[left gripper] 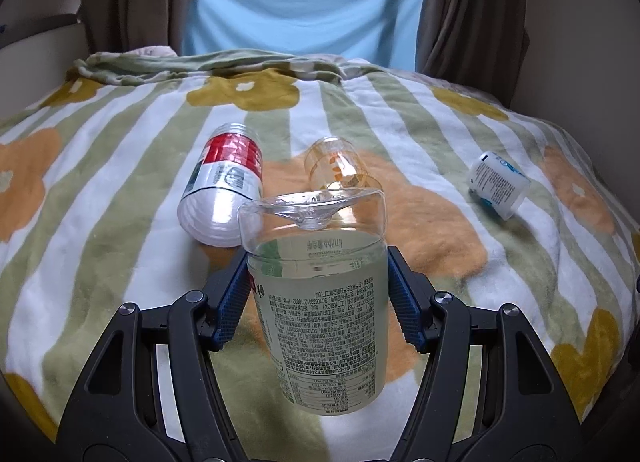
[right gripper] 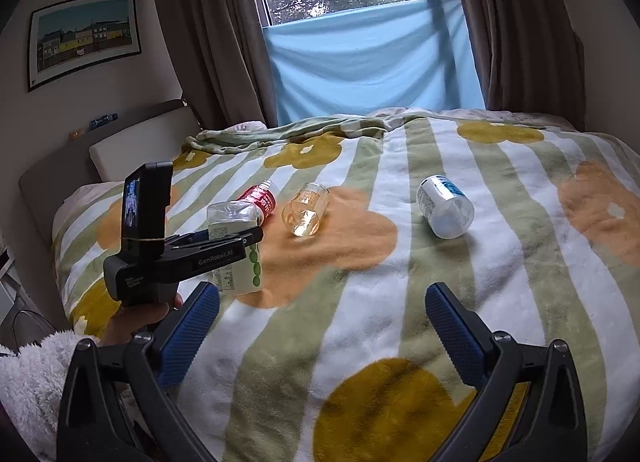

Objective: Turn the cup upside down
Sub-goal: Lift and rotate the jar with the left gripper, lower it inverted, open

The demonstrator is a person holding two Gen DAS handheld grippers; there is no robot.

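My left gripper (left gripper: 318, 294) is shut on a clear plastic cup with a pale green printed label (left gripper: 320, 322), upside down with its base on top and held just above the blanket. The same cup (right gripper: 236, 250) shows in the right wrist view, clamped in the left gripper (right gripper: 244, 240) at the left. My right gripper (right gripper: 322, 326) is open and empty over the near part of the bed, well to the right of the cup.
On the flowered, striped blanket (left gripper: 420, 122) lie a red-and-white labelled cup (left gripper: 224, 186), a clear glass with orange print (left gripper: 340, 170) and a white-and-blue cup (left gripper: 500, 184), all on their sides. They also show in the right wrist view: the red-and-white cup (right gripper: 260, 198), the glass (right gripper: 306, 208) and the white-and-blue cup (right gripper: 444, 206). Curtains and a window lie beyond.
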